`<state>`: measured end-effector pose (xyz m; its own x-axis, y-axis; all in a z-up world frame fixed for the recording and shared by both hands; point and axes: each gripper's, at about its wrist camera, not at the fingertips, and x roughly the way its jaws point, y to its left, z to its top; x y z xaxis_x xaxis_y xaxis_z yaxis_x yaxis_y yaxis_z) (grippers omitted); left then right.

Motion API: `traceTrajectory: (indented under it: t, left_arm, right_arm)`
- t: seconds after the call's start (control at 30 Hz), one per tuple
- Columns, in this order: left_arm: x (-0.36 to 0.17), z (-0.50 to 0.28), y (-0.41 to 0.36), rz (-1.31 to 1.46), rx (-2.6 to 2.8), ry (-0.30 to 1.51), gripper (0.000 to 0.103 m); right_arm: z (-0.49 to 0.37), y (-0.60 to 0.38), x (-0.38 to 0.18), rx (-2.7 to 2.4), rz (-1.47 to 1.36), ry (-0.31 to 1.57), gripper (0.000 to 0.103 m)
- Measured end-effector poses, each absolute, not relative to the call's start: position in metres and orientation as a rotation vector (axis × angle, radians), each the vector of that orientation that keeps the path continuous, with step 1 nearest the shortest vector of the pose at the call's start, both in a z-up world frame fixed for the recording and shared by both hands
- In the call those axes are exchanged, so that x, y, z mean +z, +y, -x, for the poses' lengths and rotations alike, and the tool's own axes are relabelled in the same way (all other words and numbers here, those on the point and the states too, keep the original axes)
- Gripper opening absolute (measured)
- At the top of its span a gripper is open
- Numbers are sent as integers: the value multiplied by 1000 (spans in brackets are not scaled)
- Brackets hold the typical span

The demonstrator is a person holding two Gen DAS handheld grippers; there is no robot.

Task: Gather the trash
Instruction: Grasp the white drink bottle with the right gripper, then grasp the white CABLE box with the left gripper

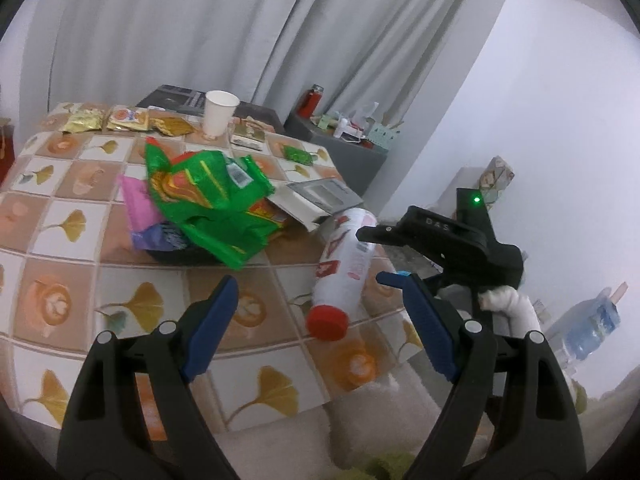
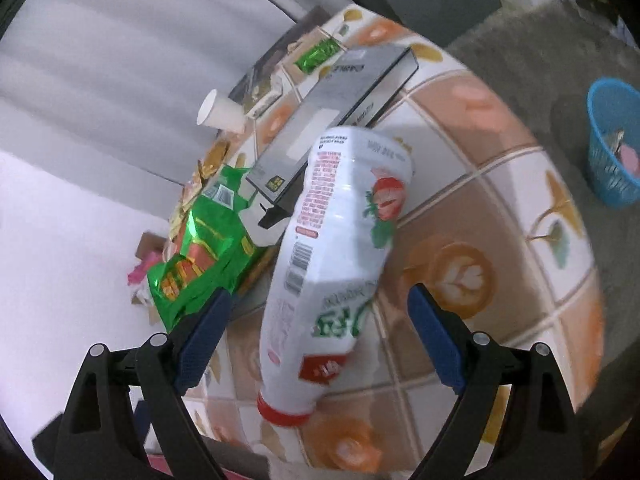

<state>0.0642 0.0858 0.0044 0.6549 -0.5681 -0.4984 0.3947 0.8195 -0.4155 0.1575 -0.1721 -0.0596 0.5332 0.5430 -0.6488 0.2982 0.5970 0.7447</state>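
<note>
With my right gripper (image 2: 320, 332) spread wide astride the white bottle (image 2: 336, 248) lying centre frame on the tiled table (image 2: 500, 208), pads not touching, I judge it light, slick, crushable: grip mid-body, above the red cap (image 2: 284, 410).

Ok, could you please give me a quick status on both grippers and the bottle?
Left gripper open, empty. Right gripper open, straddling the white bottle, no visible pad contact. Bottle lying on the table. Grey box and green wrapper close behind.
</note>
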Motion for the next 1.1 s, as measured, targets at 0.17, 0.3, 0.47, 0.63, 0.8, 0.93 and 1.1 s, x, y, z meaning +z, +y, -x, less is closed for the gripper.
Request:
traceTrajectory:
  t: [0.17, 0.3, 0.47, 0.63, 0.8, 0.93, 1.1]
  left_arm:
    - [14, -75, 98, 281, -536, 651, 80]
    - [23, -85, 97, 285, -535, 634, 80]
    - [34, -101, 83, 285, -553, 634, 80]
    - [44, -130, 62, 270, -553, 664, 80]
    - [57, -167, 28, 163, -556, 709, 80]
    - [69, -204, -9, 19, -614, 750, 80]
    - [59, -261, -60, -171, -750, 819, 80]
  right_arm:
    - [-169, -164, -64, 170, -973, 1061, 81]
    - [-173, -160, -73, 164, -977, 1105, 70]
    - [-175, -162, -78, 192, -986, 1108, 66]
    - [-169, -172, -82, 246, -1022, 1107, 65]
    - [-154, -197, -86, 243, -1053, 1101, 65]
    - [-140, -219, -86, 251, -1051, 1100, 65]
    - [-132, -237, -88, 259, -1045, 1095, 65]
